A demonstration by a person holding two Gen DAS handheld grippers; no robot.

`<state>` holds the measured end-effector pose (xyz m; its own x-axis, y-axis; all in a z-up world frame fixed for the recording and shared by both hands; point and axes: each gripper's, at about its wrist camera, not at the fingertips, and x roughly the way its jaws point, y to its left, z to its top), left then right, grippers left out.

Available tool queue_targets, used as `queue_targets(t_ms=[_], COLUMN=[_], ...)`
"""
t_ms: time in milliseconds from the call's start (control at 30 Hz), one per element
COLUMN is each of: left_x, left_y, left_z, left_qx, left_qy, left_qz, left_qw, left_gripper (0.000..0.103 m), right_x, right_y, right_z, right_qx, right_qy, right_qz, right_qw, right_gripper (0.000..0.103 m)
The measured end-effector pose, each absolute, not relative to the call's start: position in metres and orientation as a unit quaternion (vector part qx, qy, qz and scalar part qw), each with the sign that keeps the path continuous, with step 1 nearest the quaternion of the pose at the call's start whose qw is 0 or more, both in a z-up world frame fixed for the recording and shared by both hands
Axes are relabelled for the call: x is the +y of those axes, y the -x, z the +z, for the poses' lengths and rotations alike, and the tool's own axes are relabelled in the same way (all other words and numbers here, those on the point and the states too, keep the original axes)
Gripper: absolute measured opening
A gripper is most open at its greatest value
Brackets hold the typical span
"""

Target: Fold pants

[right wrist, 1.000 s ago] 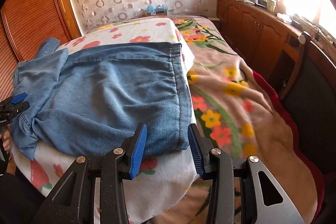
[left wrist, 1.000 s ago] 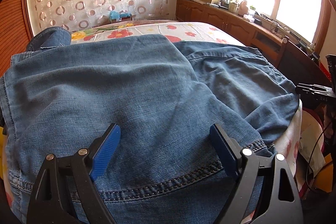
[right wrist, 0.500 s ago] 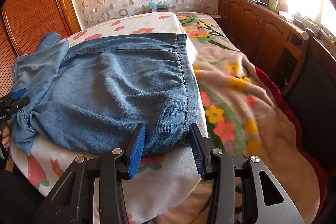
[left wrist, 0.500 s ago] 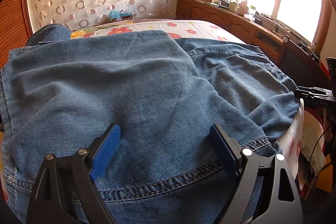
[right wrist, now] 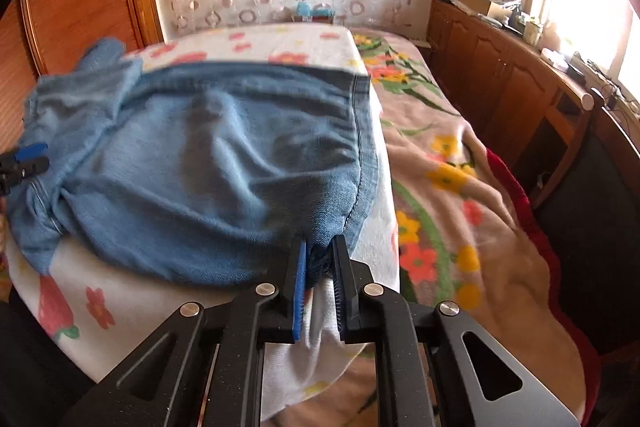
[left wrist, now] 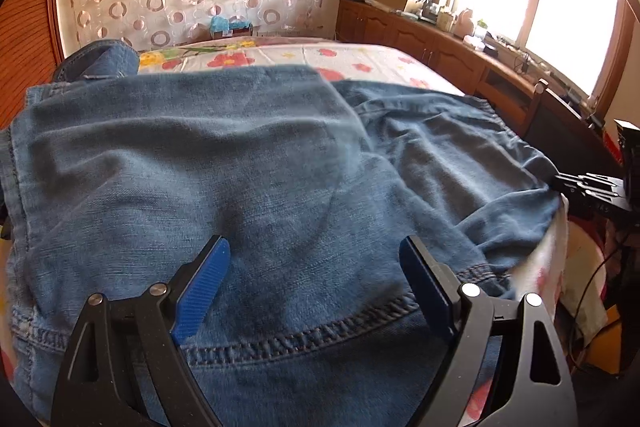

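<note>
A pair of blue denim pants (right wrist: 208, 167) is spread flat across a white floral towel (right wrist: 120, 291) on a bed (right wrist: 460, 207), with the nearest hem corner gathered between the blue pads of the right gripper (right wrist: 319, 267), whose jaws are closing on the cloth. To do this step well, the pinch should be completed on both denim layers near the stitched side seam, without the towel beneath being caught, before anything is lifted. The left gripper (left wrist: 316, 279) is held spread wide above the other end of the pants, close over a thick stitched seam, with nothing gripped; a matching hold there is probably needed so that the fold is carried over evenly. The denim is seen as mid-blue and faded, softly wrinkled, with one layer lying over another and a bunched edge at the bed's near side. A darker denim piece (left wrist: 96, 61) rests beyond, at the far left.
</note>
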<state>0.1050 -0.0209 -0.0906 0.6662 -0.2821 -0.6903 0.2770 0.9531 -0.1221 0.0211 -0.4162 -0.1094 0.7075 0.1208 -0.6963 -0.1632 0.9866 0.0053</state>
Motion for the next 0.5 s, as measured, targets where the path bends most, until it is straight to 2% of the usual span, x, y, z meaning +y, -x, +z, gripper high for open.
queue_targets(t_ms=[167,500], left_x=[-0.018,0.002], left_y=[-0.096,-0.088], left_z=[-0.072,-0.056], left_qx=[0.357,0.332], left_qy=[0.002,0.012], left_qz=[-0.15,-0.135], left_qw=[0.922,0.934], left_gripper=[0.087,0.087], right_x=[-0.415,-0.375], right_y=[-0.013,-0.011], right_z=[-0.075,-0.015], right_qx=[0.321,0.253], right_qy=[0.0,0.036], right_qz=[0.106,0.164], right_qw=[0.941,0.953], right_gripper=[0.009,0.009])
